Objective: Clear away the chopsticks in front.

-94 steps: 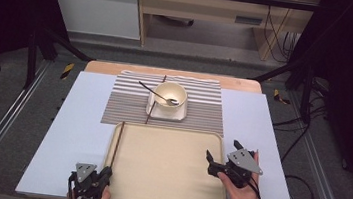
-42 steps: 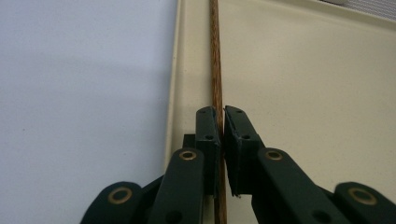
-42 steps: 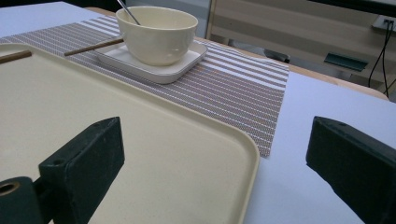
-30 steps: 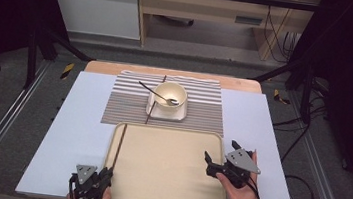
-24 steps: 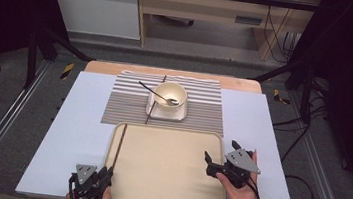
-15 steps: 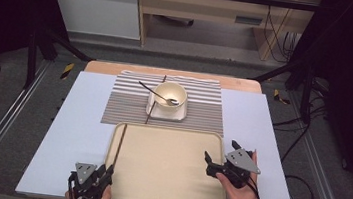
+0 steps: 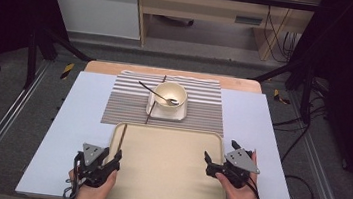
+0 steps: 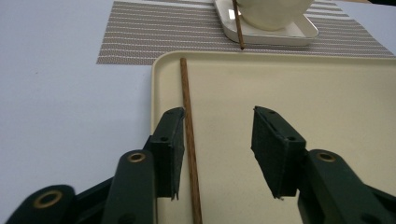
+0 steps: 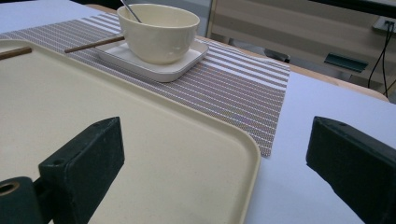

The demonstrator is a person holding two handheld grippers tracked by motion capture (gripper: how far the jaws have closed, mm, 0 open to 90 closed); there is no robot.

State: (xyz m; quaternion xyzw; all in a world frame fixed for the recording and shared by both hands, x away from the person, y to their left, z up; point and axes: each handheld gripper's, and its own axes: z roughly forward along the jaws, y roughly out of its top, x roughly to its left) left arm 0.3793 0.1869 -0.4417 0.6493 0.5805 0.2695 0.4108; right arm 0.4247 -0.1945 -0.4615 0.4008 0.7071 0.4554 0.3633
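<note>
A brown chopstick [image 8: 185,88] lies along the left side of the beige tray [image 8: 303,84]. My left gripper [image 8: 218,116] hovers over it. Its jaws have just been opening, and the stick lies loose between them, close to the left pad [image 8: 170,140]. In the high view the left gripper [image 7: 109,160] is at the tray's [image 7: 169,189] near left corner, over the chopstick [image 7: 122,136]. My right gripper [image 7: 207,164] stands wide open and empty astride the tray's right rim [image 9: 252,154]. Seen from the right gripper [image 9: 215,130], nothing lies between the jaws but the tray.
Behind the tray, a cream bowl [image 7: 171,95] with a spoon [image 7: 153,91] sits on a white square plate [image 7: 165,111], on a striped placemat [image 7: 124,98]. A second chopstick [image 7: 156,99] leans across the plate. The table's near edge runs just behind both hands.
My left gripper has risen a little and shifted away from the near edge, and its jaws have spread apart. The chopstick stays on the tray. The right gripper has kept still.
</note>
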